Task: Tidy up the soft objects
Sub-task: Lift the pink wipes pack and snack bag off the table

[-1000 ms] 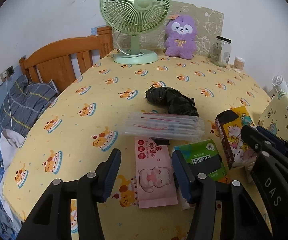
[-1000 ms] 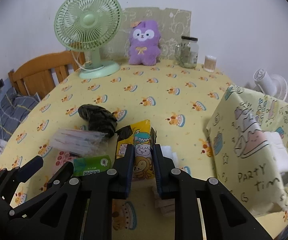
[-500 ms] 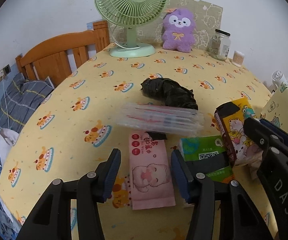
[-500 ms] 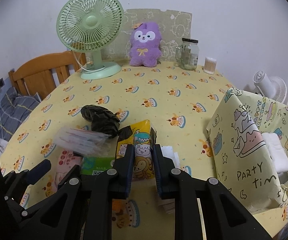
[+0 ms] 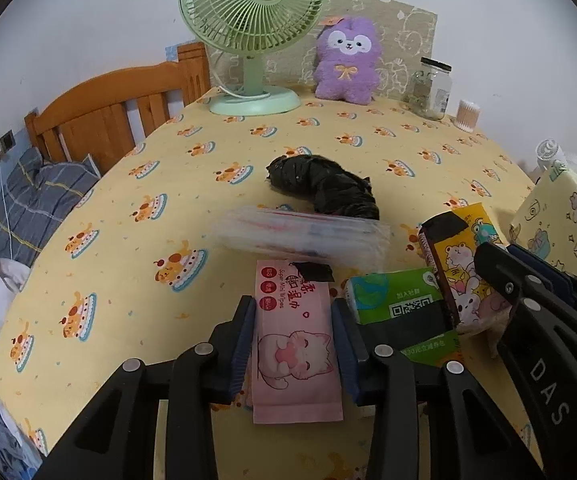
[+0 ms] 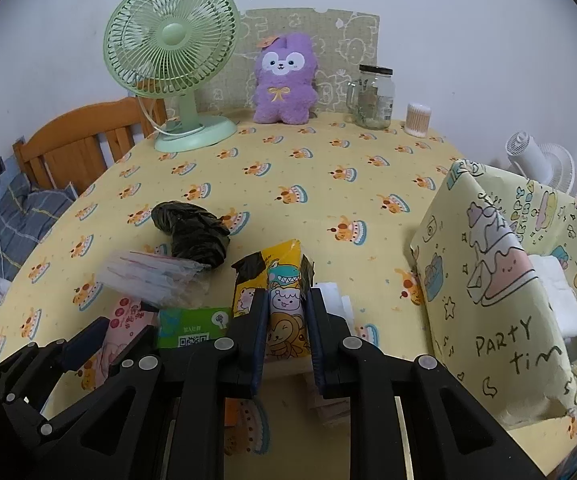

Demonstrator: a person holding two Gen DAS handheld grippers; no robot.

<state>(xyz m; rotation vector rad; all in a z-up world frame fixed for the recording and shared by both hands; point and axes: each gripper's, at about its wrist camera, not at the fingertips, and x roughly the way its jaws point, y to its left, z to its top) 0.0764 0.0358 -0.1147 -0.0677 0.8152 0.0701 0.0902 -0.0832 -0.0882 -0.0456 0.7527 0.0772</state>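
**Kid:** Now, what is the left hand-held gripper (image 5: 294, 344) doing?

**Helper:** Its two jaws have just been closing in. The pink wipes pack (image 5: 295, 344) lies flat on the table (image 5: 136, 240) right between them. The blue pads (image 5: 244, 340) sit right at both long sides of the pack. It looks like they are touching it.

**Kid:** And the right hand-held gripper (image 6: 288, 332)?

**Helper:** It is nearly shut and squeezes the yellow cartoon pack (image 6: 276, 292). The pack sticks up and forward past its fingertips.

**Kid:** What is next to the pink pack?

**Helper:** Just to the right of the left hand-held gripper is a green tissue pack (image 5: 400, 304), touching the right jaw. Straight ahead of that gripper is a clear plastic bag (image 5: 300, 234), and its near edge lies over the far end of the pink pack. Just past the bag is a crumpled black bag (image 5: 324, 188).

**Kid:** What is way at the back?

**Helper:** Far ahead stand a green fan (image 5: 254, 32), a purple plush toy (image 5: 346, 64) and a glass jar (image 5: 432, 88).

**Kid:** And on the right side?

**Helper:** Off to the right of the right hand-held gripper stands a yellow box (image 6: 500, 292) that says "Party time."
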